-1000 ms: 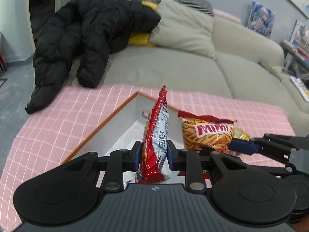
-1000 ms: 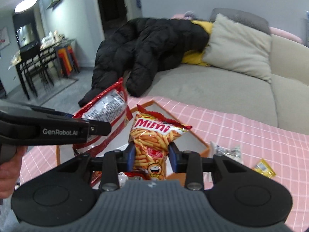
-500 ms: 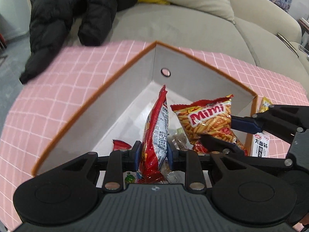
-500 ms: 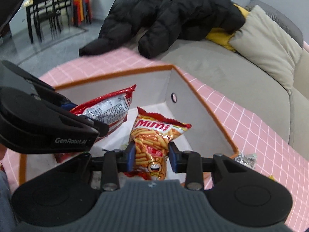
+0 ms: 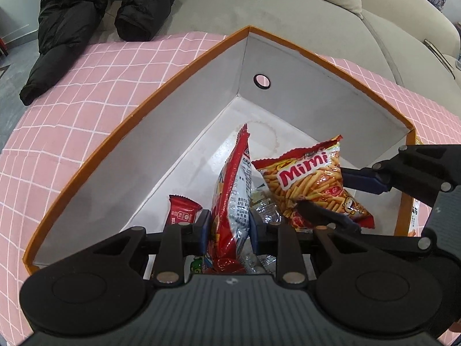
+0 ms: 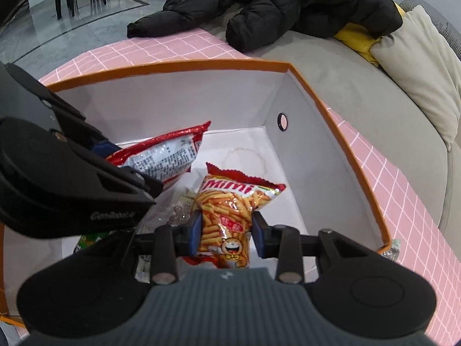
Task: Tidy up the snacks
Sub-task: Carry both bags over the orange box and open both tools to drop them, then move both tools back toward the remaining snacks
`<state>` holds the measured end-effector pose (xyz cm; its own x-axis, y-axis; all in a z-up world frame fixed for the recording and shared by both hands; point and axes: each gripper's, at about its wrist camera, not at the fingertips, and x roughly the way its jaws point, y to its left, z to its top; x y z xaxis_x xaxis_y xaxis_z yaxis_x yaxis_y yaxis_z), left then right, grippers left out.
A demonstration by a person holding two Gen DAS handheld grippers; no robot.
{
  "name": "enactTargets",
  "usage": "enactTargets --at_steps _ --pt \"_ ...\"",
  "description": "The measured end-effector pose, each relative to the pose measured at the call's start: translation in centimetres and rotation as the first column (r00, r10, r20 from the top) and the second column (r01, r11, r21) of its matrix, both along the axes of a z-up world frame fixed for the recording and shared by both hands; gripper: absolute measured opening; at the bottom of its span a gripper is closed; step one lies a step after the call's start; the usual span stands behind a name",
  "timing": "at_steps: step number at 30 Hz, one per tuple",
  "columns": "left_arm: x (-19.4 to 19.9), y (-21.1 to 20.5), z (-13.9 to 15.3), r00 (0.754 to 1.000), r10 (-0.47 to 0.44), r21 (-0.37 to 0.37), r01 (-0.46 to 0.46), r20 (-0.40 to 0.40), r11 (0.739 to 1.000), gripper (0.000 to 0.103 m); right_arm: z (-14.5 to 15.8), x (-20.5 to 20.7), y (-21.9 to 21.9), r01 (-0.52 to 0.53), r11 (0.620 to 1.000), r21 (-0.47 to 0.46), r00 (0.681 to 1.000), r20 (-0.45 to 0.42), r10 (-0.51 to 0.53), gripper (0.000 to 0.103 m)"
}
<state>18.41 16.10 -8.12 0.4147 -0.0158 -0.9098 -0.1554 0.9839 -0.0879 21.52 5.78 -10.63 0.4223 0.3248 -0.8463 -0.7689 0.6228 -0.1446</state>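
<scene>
My left gripper (image 5: 229, 227) is shut on a red and silver snack bag (image 5: 232, 196), held on edge low inside the orange-rimmed white box (image 5: 184, 121). My right gripper (image 6: 226, 233) is shut on an orange Mimi snack bag (image 6: 230, 216), held inside the same box (image 6: 331, 173). In the left wrist view the Mimi bag (image 5: 311, 181) hangs just right of the red bag. In the right wrist view the red bag (image 6: 164, 158) sits left of the Mimi bag. A small red packet (image 5: 181, 212) and several clear wrappers lie on the box floor.
The box stands on a pink checked cloth (image 5: 86, 86). A beige sofa (image 5: 288, 14) with a black puffer jacket (image 6: 273, 3) and a cushion (image 6: 420, 63) lies behind. A snack carton (image 5: 415, 216) lies outside the box's right wall.
Both grippers have gone down into the box with their bags. The box walls now fill both views. Both grips are unchanged.
</scene>
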Motion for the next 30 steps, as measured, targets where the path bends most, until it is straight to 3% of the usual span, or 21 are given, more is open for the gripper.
enactTargets --at_steps 6,10,13,19,25,30 --pt "-0.1 -0.1 0.3 1.000 0.004 0.017 -0.004 0.009 1.000 0.031 0.4 -0.2 -0.7 0.021 1.000 0.015 1.000 -0.019 -0.021 0.034" --pt "-0.3 -0.4 0.8 1.000 0.003 0.025 -0.004 0.017 1.000 0.039 0.5 -0.6 -0.9 0.031 0.999 0.009 0.999 -0.019 -0.031 0.039" --pt "-0.7 -0.6 1.4 0.999 0.003 0.036 -0.004 0.035 0.999 0.048 0.9 -0.9 -1.1 0.037 0.999 0.012 0.999 -0.017 -0.037 0.051" --pt "-1.6 -0.8 3.5 0.992 0.035 0.050 -0.041 0.118 0.998 0.055 2.7 -1.6 -1.7 0.037 0.999 0.032 0.999 -0.002 -0.037 0.068" --pt "-2.7 -1.4 6.2 0.977 0.056 0.064 -0.071 0.204 0.995 0.058 5.2 -2.6 -3.2 0.070 0.994 0.081 0.998 0.006 -0.070 0.074" --pt "-4.1 -2.5 8.6 0.952 0.077 0.056 -0.098 0.296 0.994 0.059 7.8 -4.4 -5.3 0.108 0.981 0.160 0.991 0.064 -0.120 0.074"
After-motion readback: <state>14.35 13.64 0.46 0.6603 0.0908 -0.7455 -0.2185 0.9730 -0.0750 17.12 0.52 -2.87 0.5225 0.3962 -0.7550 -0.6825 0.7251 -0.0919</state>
